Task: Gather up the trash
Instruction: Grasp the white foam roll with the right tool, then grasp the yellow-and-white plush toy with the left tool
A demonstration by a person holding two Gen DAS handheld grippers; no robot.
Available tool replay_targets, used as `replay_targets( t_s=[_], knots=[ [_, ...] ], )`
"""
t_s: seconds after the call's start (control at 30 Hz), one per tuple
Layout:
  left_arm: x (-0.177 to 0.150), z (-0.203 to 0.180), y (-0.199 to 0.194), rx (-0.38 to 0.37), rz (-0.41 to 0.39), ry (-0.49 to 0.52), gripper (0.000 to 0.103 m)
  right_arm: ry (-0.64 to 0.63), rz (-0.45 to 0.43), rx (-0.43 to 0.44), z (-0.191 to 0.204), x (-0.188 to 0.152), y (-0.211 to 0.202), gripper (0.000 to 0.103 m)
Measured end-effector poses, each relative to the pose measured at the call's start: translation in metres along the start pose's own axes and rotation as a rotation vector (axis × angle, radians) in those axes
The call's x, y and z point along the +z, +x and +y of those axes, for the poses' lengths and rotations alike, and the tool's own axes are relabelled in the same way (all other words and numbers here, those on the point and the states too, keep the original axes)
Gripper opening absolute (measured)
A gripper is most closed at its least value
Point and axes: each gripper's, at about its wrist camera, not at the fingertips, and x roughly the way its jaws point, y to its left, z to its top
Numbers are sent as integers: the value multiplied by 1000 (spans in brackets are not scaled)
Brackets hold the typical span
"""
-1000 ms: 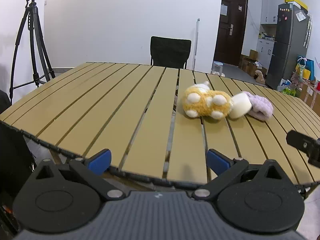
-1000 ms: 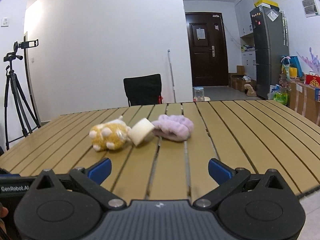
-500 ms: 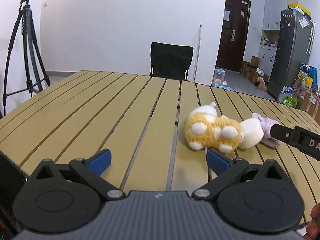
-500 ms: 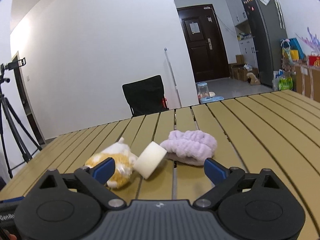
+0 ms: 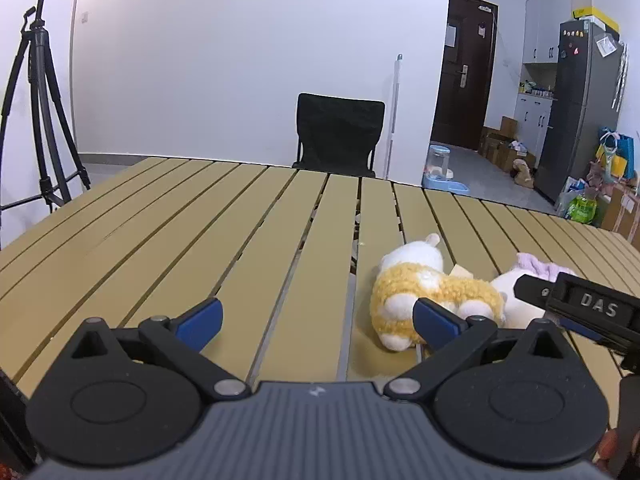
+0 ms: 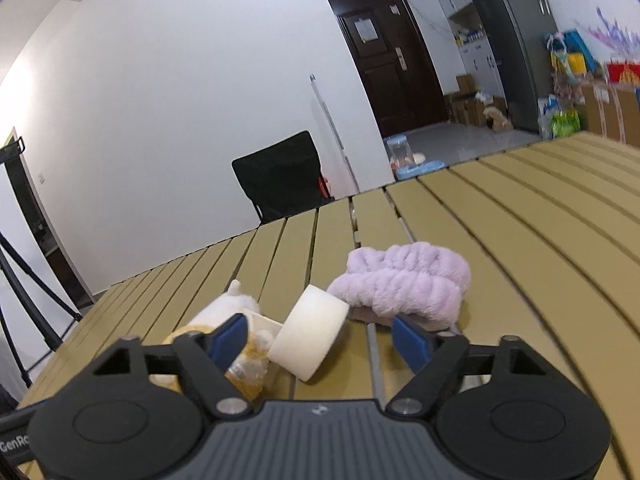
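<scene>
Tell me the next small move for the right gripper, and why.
Probably ease forward, then finish closing. The right gripper has just been closing, with the cream roll between its pads but gaps on both sides. The plush toy and purple headband crowd it.

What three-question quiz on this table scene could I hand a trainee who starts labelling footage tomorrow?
1. True or false: the cream roll lies between the plush toy and the lilac headband.
2. What sits between the right gripper's jaws?
3. Behind the slatted table stands: A) a black chair, B) a sofa, C) a bicycle.

Key: 1 true. 2 the cream roll; the jaws have just been closing and do not visibly press it. 3 A.
</scene>
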Motion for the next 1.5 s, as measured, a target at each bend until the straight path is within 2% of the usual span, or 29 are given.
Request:
replay_targets(
  t_s=[0.23, 0.3, 0.37, 0.57, 0.83, 1.0, 1.3, 1.5],
  knots=[
    [9, 4, 12, -37, 13, -8, 103, 98, 35, 17, -6, 3, 22, 46],
    [11, 3, 16, -44, 25, -4, 103, 117, 48, 35, -8, 2, 28, 36],
    [11, 2, 20, -45, 29, 1, 103, 114, 45, 50, -8, 1, 30, 33],
    [13, 1, 24, -76, 35, -13, 103, 100, 25, 62, -10, 1, 28, 30],
    [16, -10, 29, -148, 37, -18, 103, 75, -66, 46, -18, 7, 3, 30],
    [15, -29, 37, -180, 45, 23, 103, -6, -88, 4, -19, 11, -9, 30],
    [9, -57, 53, -196, 103, 90, 103, -212, -116, -112, -12, 13, -18, 30],
    [4, -74, 64, -165, 125, 170, 103, -236, -105, -139, -18, 17, -16, 30]
  ],
)
